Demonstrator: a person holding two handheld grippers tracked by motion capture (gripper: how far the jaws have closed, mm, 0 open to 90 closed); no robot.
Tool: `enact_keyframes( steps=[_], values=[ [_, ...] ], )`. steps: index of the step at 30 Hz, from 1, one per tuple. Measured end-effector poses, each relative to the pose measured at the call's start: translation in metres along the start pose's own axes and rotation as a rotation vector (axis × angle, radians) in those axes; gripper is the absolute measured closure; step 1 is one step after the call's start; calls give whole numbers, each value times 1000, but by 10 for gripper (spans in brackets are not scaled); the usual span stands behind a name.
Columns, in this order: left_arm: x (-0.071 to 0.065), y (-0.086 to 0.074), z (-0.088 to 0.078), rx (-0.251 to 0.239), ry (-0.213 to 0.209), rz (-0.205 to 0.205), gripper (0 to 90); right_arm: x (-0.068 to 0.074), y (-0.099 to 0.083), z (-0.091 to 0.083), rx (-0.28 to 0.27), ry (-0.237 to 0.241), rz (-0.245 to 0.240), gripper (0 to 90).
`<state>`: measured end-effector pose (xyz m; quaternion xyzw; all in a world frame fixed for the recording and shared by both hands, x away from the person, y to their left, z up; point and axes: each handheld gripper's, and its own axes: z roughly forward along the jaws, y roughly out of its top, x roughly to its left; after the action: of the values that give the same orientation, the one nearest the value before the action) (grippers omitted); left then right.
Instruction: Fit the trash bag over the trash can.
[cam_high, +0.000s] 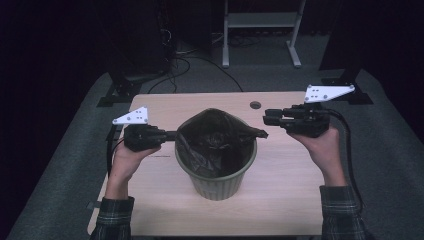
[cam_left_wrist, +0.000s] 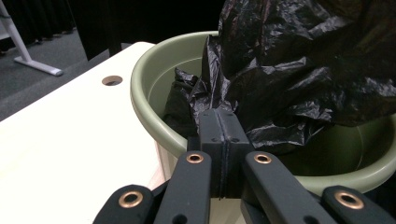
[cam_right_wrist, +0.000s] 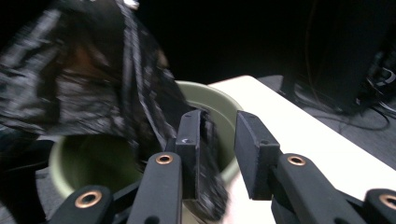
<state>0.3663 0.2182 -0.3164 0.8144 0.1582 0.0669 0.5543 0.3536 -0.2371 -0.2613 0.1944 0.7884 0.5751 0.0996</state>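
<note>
At the centre of the high view, a green bin (cam_high: 216, 170) stands on my table (cam_high: 290, 200) with a black bag (cam_high: 215, 137) crumpled inside, rising above its rim. My left gripper (cam_high: 170, 135), centre-left, is clamped on the bag's edge. My right gripper (cam_high: 267, 120), upper right, has its jaws parted, a bag corner lying against one.

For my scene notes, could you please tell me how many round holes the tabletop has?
1: a single round hole sits near the far edge of the tabletop, beyond the green bin. The bin could hide others.
</note>
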Motion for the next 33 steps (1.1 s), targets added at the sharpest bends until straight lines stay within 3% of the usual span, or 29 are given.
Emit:
enact_keyframes(
  steps=[4,13,15,20,23,27,30,33],
  values=[
    [0,0,1,1,-4,1,897,11,7,7,-7,48,-25,671],
    [-1,1,6,9,-8,7,897,23,11,24,1,124,-43,633],
    [-2,2,8,11,-13,12,897,24,12,29,3,139,-50,674],
    [-6,4,13,5,-23,27,892,23,12,47,54,157,-67,887],
    [-8,7,8,-10,1,40,762,20,10,57,88,157,-58,896],
    [-14,15,-8,-64,34,63,629,16,6,66,116,155,-50,897],
    [-23,24,-17,-107,26,86,560,14,3,71,128,154,-44,898],
    [-31,36,-16,-134,-10,110,509,13,1,77,140,151,-41,898]
  ],
)
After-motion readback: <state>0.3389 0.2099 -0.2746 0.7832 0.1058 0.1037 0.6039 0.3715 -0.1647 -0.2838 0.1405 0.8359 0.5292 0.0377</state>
